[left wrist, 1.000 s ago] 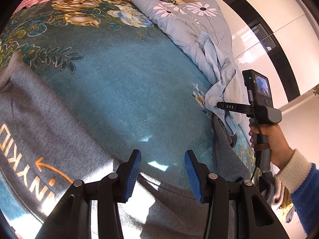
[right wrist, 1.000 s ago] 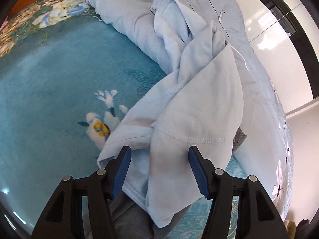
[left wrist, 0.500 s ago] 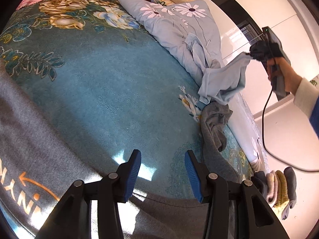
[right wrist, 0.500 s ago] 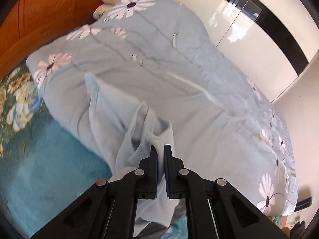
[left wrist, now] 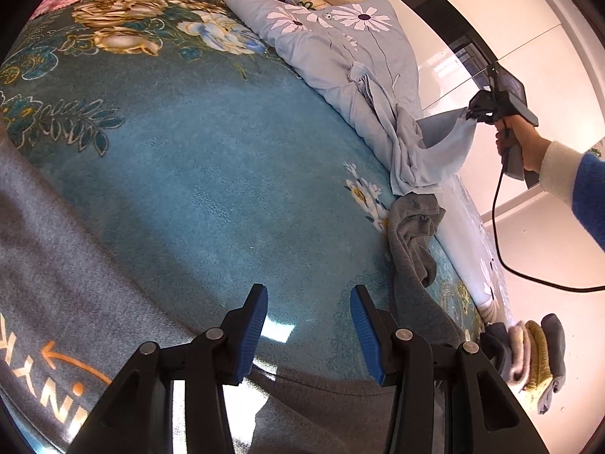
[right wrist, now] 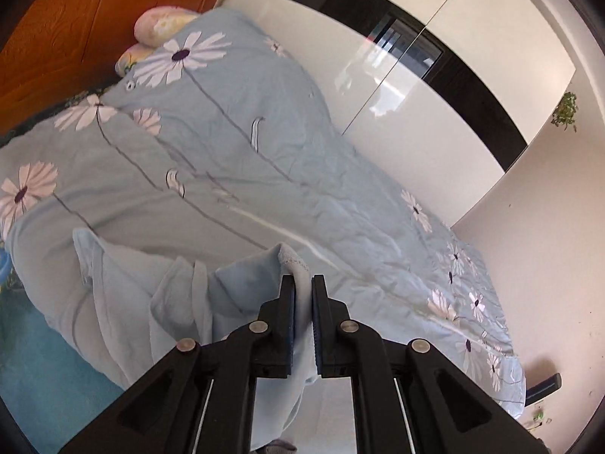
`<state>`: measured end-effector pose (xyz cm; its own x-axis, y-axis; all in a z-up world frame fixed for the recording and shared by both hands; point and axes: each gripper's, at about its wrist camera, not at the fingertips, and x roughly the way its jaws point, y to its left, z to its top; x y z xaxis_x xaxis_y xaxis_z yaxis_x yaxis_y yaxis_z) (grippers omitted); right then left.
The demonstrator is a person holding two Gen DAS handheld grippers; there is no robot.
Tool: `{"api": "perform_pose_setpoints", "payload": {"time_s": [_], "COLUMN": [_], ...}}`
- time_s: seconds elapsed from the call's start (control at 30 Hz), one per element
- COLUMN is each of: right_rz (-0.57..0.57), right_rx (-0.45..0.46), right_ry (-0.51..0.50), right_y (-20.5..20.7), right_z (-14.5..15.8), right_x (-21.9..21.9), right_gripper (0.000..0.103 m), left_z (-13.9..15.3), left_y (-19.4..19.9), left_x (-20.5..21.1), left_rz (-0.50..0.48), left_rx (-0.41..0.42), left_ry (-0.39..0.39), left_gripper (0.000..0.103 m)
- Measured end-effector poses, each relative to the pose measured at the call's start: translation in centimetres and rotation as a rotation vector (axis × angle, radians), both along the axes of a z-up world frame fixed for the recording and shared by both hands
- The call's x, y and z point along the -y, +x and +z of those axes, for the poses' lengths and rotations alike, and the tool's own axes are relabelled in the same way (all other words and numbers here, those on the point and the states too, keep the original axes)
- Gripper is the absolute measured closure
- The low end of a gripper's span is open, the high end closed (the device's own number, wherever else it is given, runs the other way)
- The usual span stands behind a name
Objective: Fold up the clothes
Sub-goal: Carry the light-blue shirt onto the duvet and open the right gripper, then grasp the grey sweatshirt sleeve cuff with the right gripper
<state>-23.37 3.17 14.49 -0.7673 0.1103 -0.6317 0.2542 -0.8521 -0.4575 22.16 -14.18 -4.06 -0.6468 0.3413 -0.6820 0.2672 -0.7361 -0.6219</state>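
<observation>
Right gripper pinched tight on light-blue garment hem, cloth trailing left of fingers | left gripper wide apart, empty, over teal blanket | advice: lift clear of daisy quilt without snagging.

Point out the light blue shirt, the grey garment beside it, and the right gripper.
light blue shirt (left wrist: 427, 159): left wrist view, hanging body.
grey garment (left wrist: 414, 227): left wrist view, crumpled top.
right gripper (right wrist: 302, 287): right wrist view, between fingertips.

Black gripper frames with blue ribbed pads, silver screws; blue sleeve, cream cuff, black cable.
</observation>
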Motion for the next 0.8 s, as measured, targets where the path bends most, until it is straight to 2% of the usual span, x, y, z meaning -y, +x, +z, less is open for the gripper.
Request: {"api": "perform_pose_setpoints", "payload": {"time_s": [0.07, 0.1, 0.13, 0.17, 0.2, 0.43, 0.53, 0.63, 0.7, 0.8], "right_rz": [0.008, 0.012, 0.016, 0.020, 0.024, 0.052, 0.067, -0.046, -0.128, -0.202], "right_rx": [0.027, 0.041, 0.054, 0.068, 0.082, 0.177, 0.418, 0.592, 0.639, 0.626], "right_ry": [-0.049, -0.074, -0.099, -0.124, -0.148, -0.322, -0.348, -0.371, -0.424, -0.507], "right_y": [0.8, 1.2, 1.6, 2.0, 2.4, 5.2, 8.6, 10.3, 10.4, 9.9], "right_z": [-0.5, -0.7, -1.0, -1.2, -1.5, -3.2, -9.0, -15.2, -17.7, -19.1], "right_x": [-1.0, -1.4, -1.9, -2.4, -2.9, -6.2, -7.5, -9.6, -10.8, -11.3], "right_gripper": [0.093, 0.084, 0.075, 0.053, 0.046, 0.046, 0.046, 0.046, 0.046, 0.046], "left_z": [-0.2, -0.3, -0.4, -0.4, -0.3, 0.5, 1.2, 2.0, 2.4, 2.8], "left_y": [-0.1, -0.1, -0.2, -0.2, -0.2, -0.6, -1.1, -1.5, -1.6, -1.3], "left_x": [0.0, -0.1, -0.1, -0.3, -0.4, -1.0, -0.2, 1.6, 2.8, 4.3], "left_rz": [-0.001, -0.002, -0.003, -0.005, -0.009, -0.027, -0.020, 0.018, 0.041, 0.078], "left_rx": [0.006, 0.009, 0.012, 0.013, 0.011, 0.020, 0.037, 0.043, 0.041, 0.024], "left_ry": [0.006, 0.009, 0.009, 0.003, -0.006, -0.104, -0.169, -0.219, -0.263, -0.311], "left_gripper": [0.054, 0.054, 0.054, 0.054, 0.054, 0.054, 0.053, 0.053, 0.050, 0.046]}}
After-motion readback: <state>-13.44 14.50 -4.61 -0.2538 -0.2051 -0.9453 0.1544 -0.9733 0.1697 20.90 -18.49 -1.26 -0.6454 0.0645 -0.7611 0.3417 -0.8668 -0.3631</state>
